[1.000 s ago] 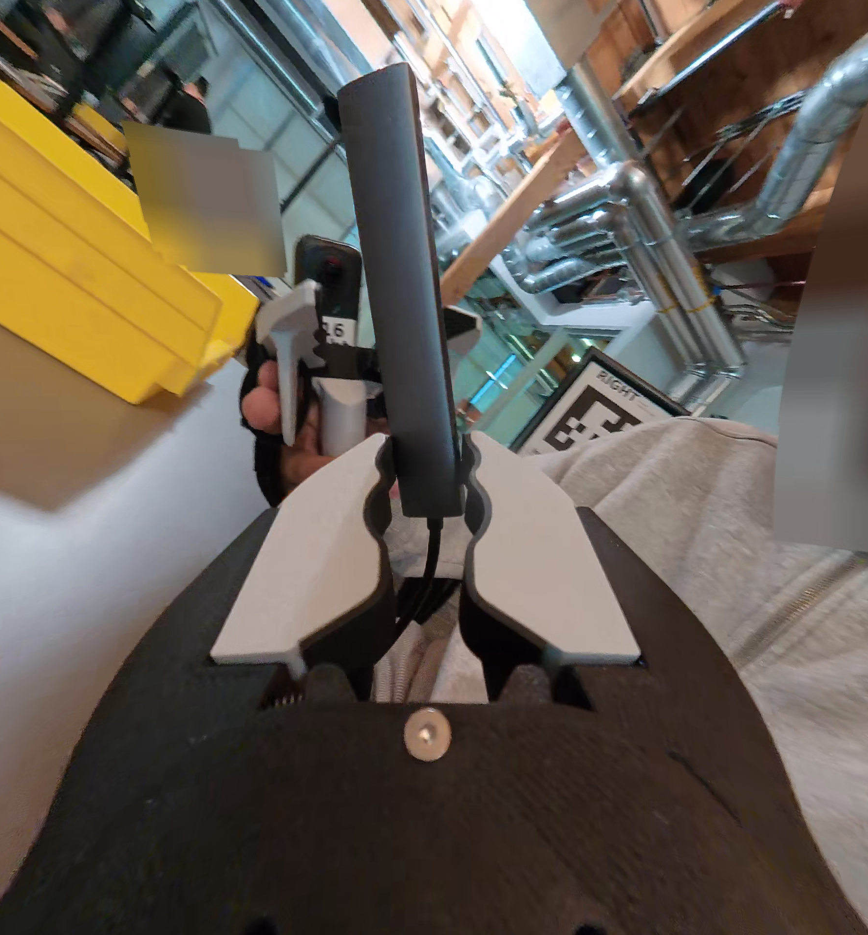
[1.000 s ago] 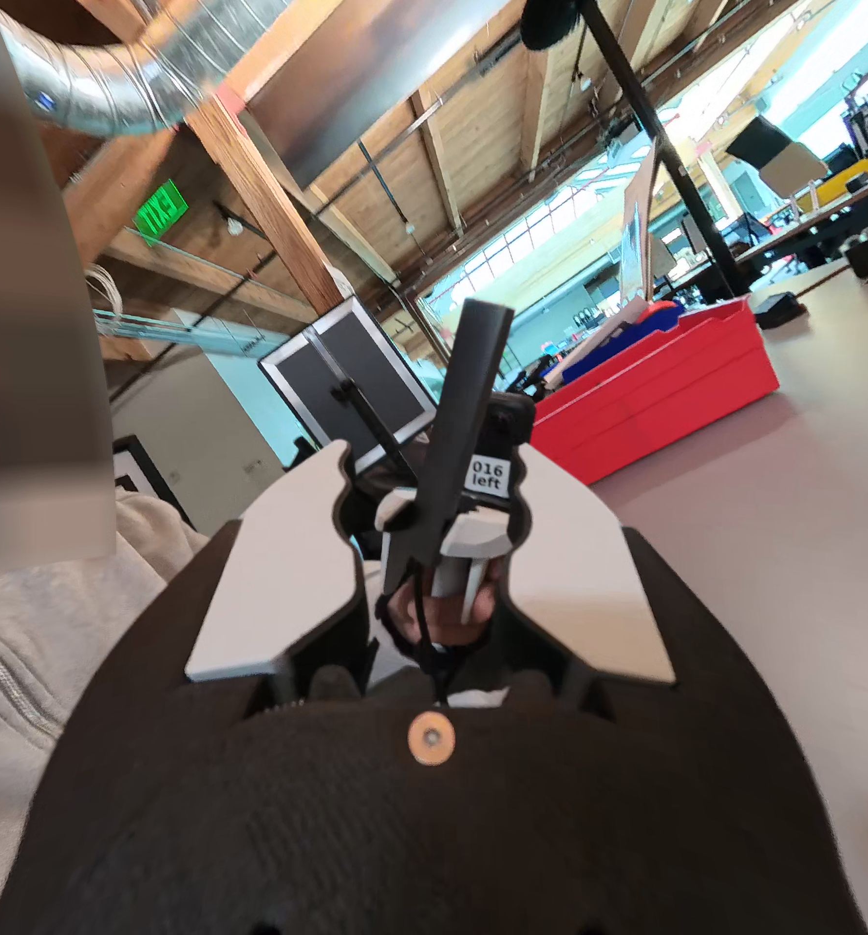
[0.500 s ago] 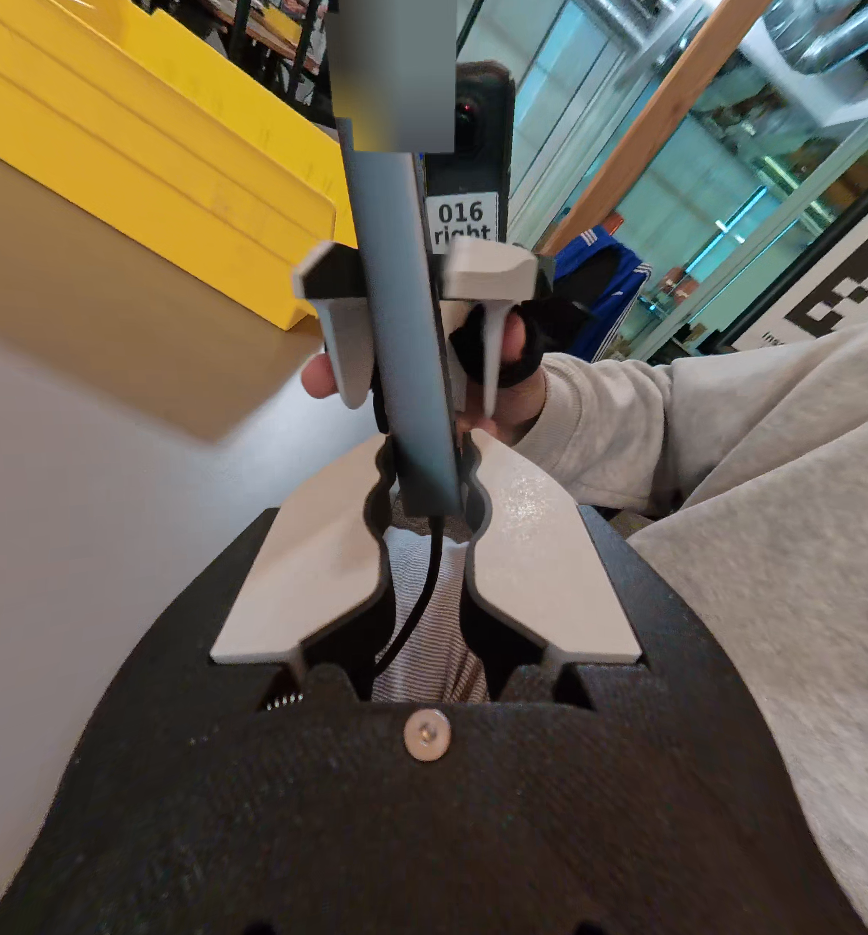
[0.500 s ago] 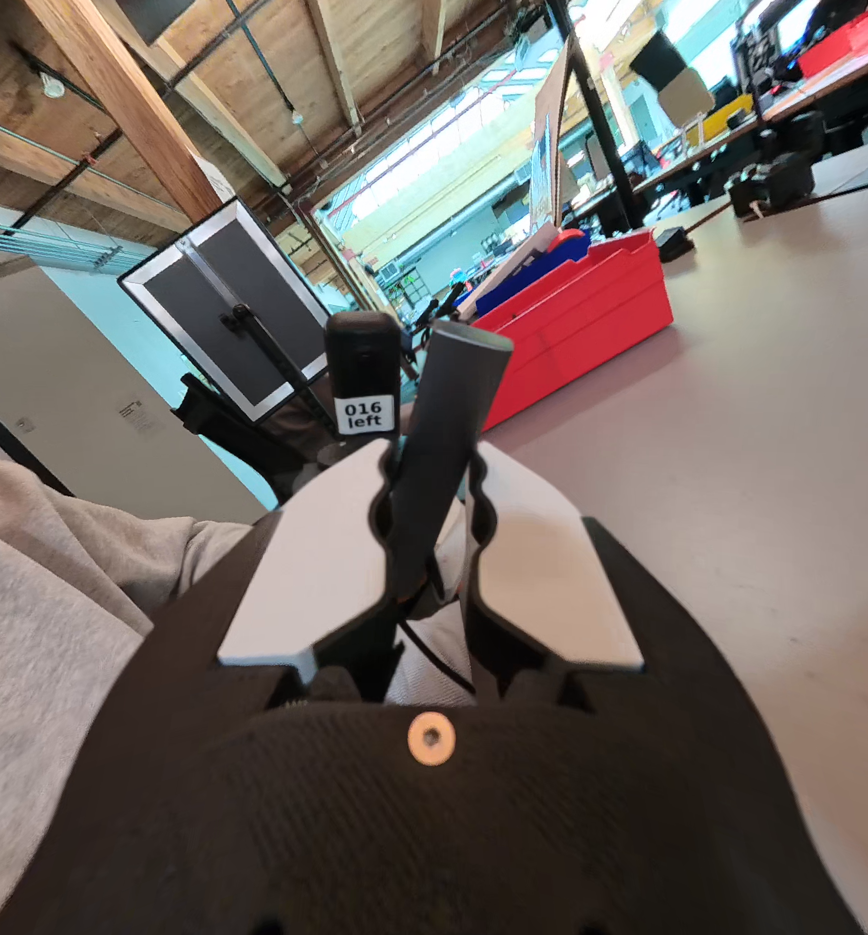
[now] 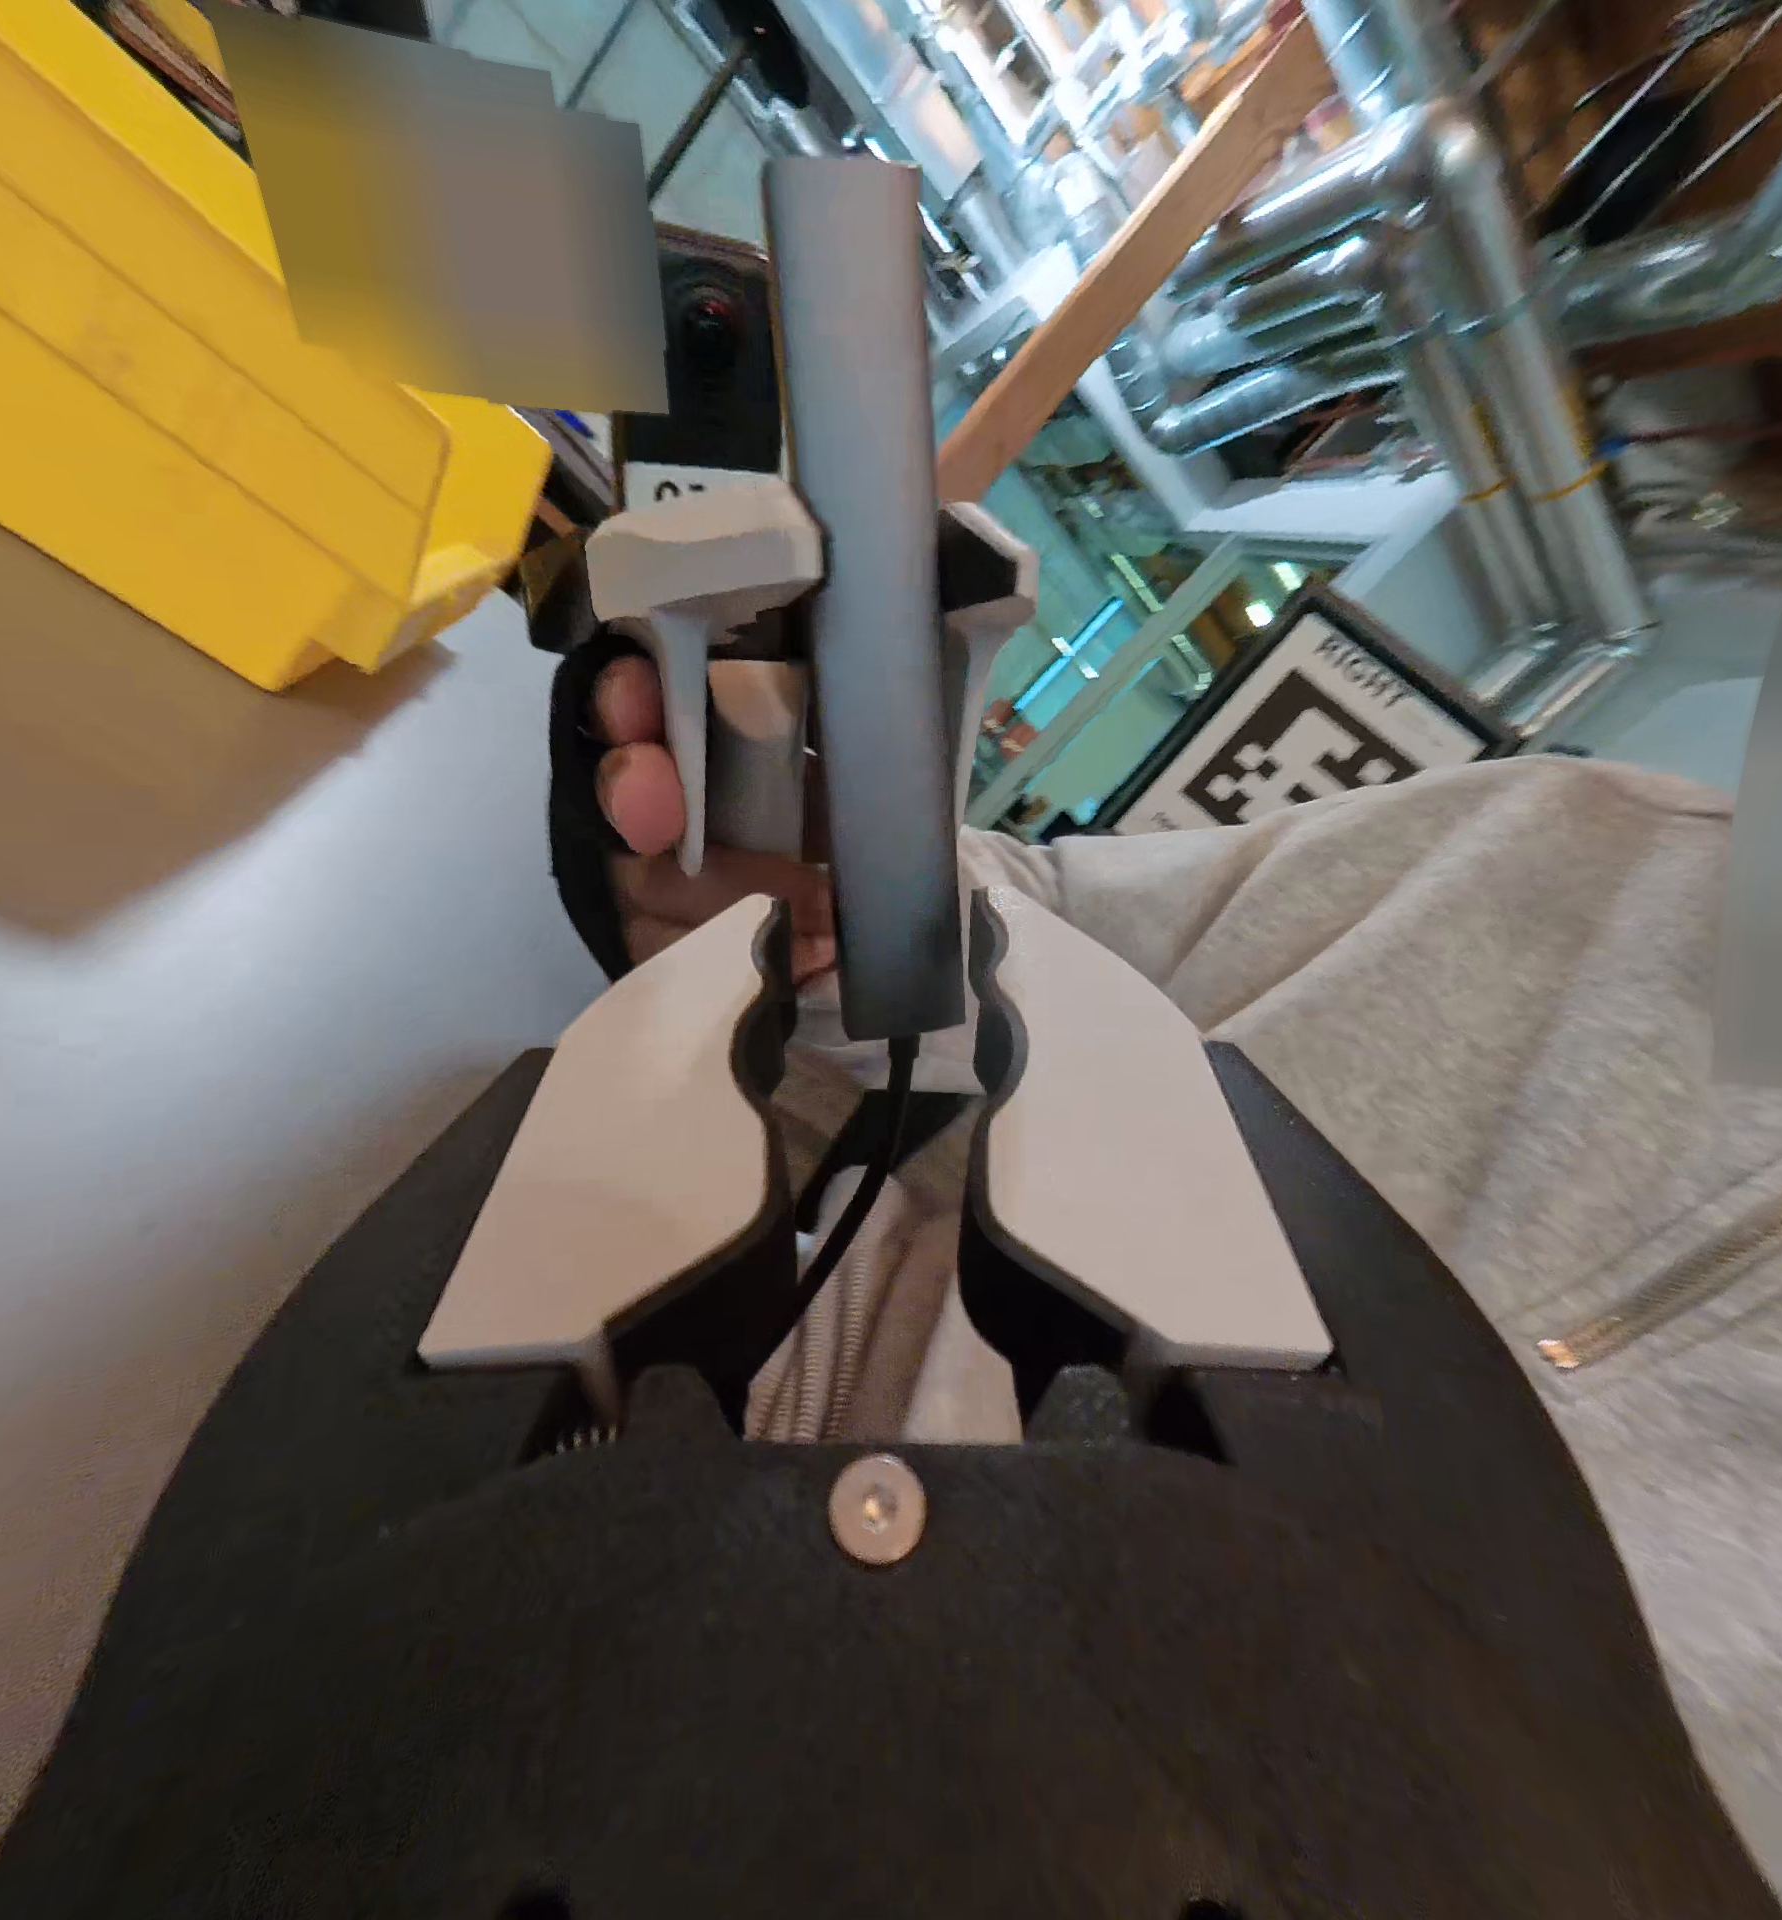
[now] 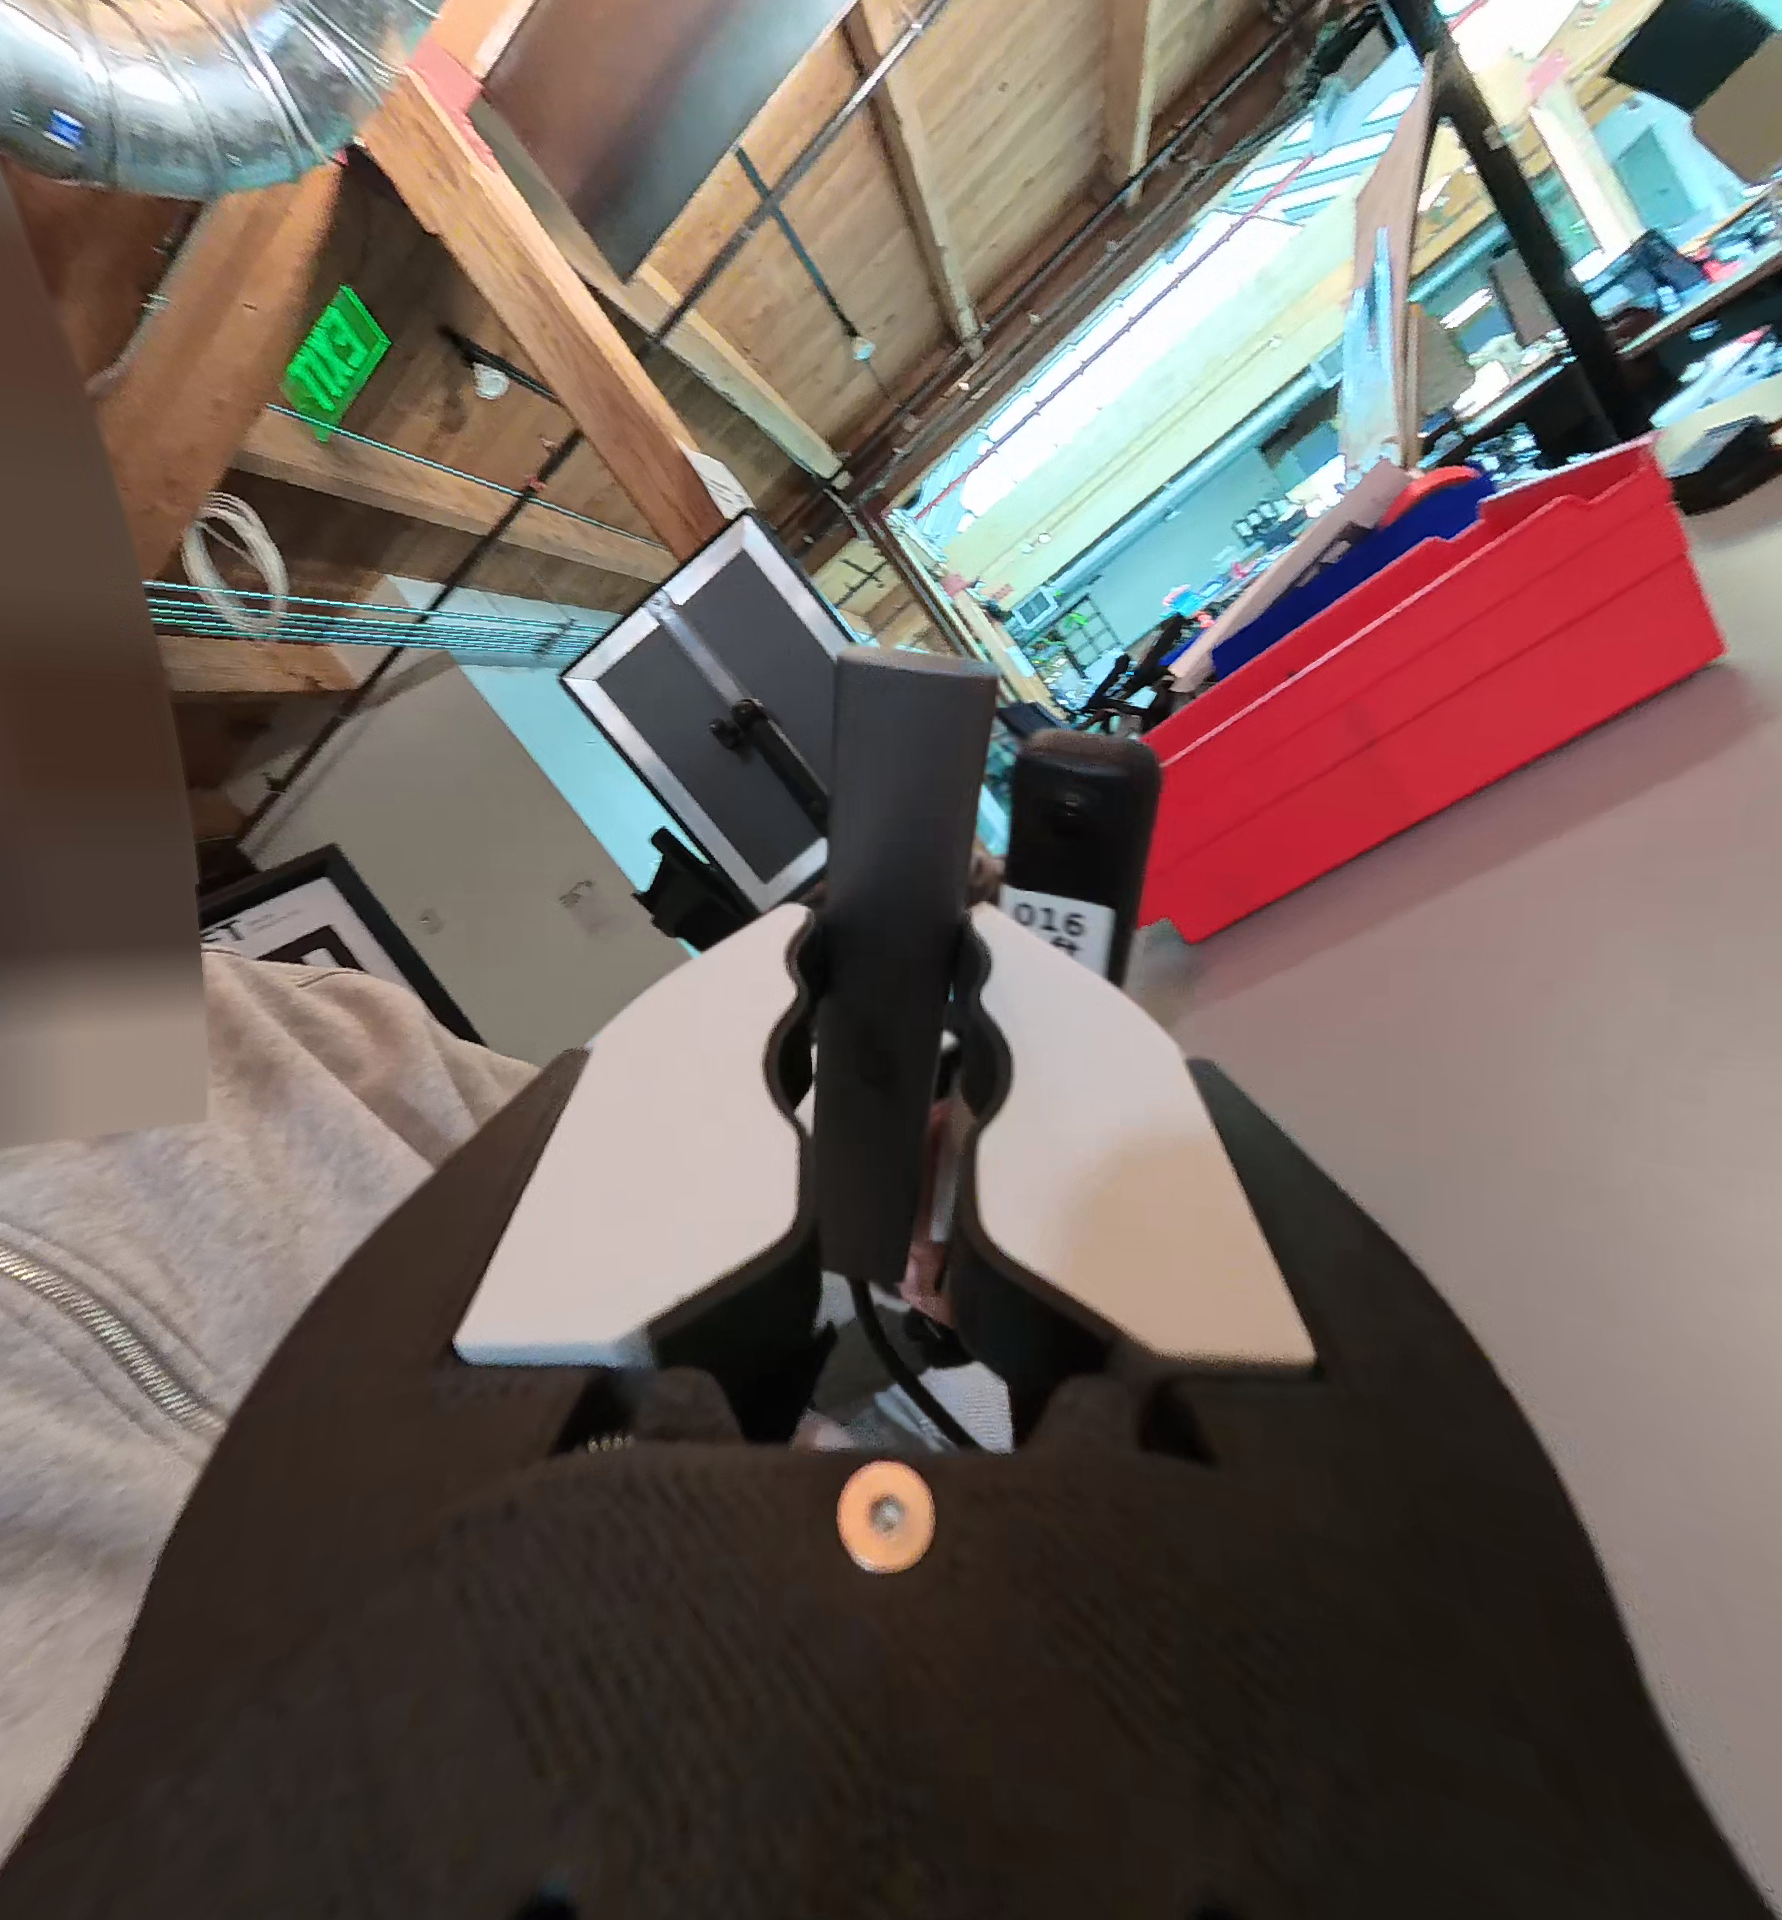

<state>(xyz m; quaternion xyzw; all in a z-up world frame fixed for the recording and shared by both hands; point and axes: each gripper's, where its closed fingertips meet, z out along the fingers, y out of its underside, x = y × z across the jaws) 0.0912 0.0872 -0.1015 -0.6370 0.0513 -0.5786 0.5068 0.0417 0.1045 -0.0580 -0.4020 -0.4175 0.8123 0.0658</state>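
Loosened since earlier, left tool [image 5: 876, 961] flanks the slim grey bar [image 5: 871, 582]; right tool [image 6: 887, 971] clamps it

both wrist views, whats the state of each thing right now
left gripper: open, fingers either side of the grey bar's lower end with gaps
right gripper: shut on the grey bar
grey bar: held in the air, black cable hanging from its lower end
yellow bins: stacked, resting on the table
red bins: stacked, resting on the table
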